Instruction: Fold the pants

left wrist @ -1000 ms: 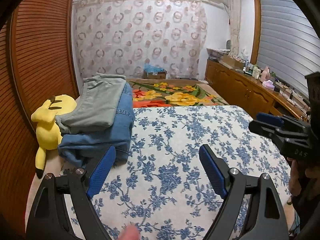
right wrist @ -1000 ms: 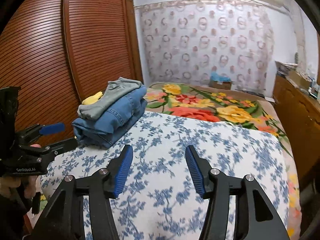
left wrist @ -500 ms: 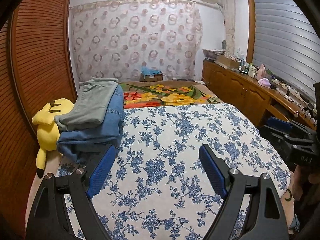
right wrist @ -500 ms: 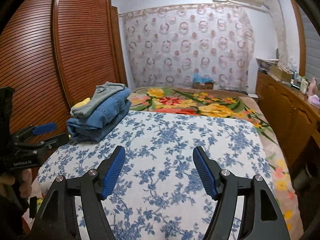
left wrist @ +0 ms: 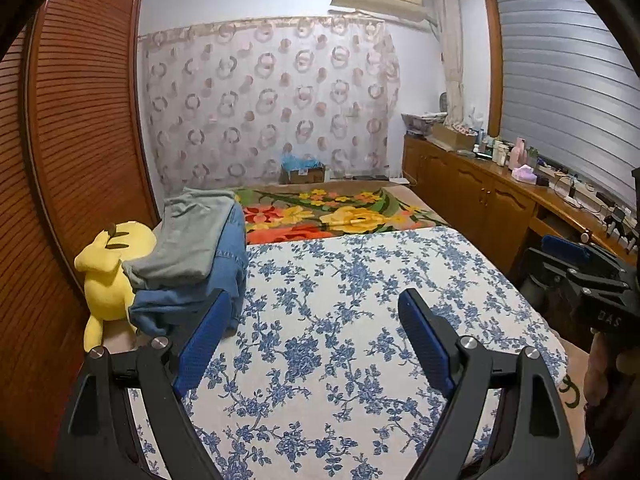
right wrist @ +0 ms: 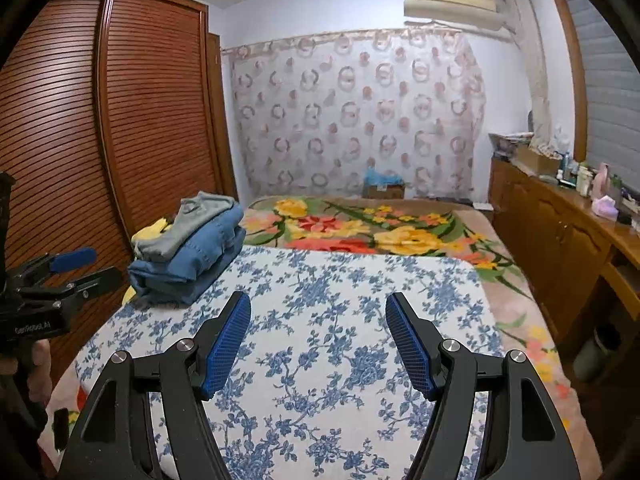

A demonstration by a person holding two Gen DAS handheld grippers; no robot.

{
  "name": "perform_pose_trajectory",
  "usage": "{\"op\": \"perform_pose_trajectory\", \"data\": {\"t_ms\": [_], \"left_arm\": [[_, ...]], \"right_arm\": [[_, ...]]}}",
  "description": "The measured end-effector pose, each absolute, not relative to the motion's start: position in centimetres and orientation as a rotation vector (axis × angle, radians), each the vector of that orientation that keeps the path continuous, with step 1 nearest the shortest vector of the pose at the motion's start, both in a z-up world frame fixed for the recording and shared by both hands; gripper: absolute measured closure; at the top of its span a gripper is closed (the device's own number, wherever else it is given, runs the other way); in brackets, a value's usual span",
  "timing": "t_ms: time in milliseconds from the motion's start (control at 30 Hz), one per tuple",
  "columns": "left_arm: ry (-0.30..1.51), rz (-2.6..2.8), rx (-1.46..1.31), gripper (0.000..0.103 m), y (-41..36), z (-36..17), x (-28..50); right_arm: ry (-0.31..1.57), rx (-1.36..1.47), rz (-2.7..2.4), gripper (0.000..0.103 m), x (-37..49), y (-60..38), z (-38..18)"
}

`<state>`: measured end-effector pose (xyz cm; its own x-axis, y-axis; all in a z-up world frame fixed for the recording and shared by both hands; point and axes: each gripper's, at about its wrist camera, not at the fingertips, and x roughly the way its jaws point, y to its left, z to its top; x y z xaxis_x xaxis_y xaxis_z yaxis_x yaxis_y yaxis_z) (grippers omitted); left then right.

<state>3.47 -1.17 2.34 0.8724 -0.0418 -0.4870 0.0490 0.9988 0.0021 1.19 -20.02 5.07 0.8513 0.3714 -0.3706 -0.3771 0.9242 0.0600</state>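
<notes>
— Bedroom it was: louvred wardrobe doors (right wrist: 80, 140) at nine o'clock, a ring-patterned curtain (right wrist: 352, 120) at twelve, and a blue-flowered bedspread (left wrist: 340, 320) filling the middle.

— And the pants?

— Folded pants (left wrist: 192, 264) sat in a stack at about ten o'clock on the bedspread's corner, a grey-green pair on top of blue denim, with a yellow plush toy (left wrist: 108, 272) just beside them against the wardrobe.

— Were the grippers holding anything?

— No. The left gripper (left wrist: 312, 340) stood with its jaws wide apart over bare bedspread, nothing between them. The right gripper (right wrist: 318, 344) had just been spreading its jaws too, and they were likewise empty.

— So how far along was the job?

— By my judgement the folding looked finished: the stack was neat, and no loose pair lay on the part of the bed I could see. Whether more waited out of sight, I couldn't tell.
</notes>
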Motion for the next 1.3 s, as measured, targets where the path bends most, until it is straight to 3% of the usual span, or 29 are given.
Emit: {"op": "perform_pose_trajectory", "data": {"t_ms": [433,667,1300], "left_arm": [[0.455,-0.031,0.013,0.017,-1.2,4.1,1.9],[0.442,-0.008,0.01,0.017,-0.6,4.4,1.2],[0.443,-0.002,0.003,0.017,-0.1,4.3,1.0]], "right_arm": [[0.339,-0.009,0.36,0.031,-0.2,-20.3,5.3],[0.317,0.002,0.347,0.022,-0.6,-20.3,5.4],[0.317,-0.008,0.351,0.02,-0.6,-20.4,5.0]]}}
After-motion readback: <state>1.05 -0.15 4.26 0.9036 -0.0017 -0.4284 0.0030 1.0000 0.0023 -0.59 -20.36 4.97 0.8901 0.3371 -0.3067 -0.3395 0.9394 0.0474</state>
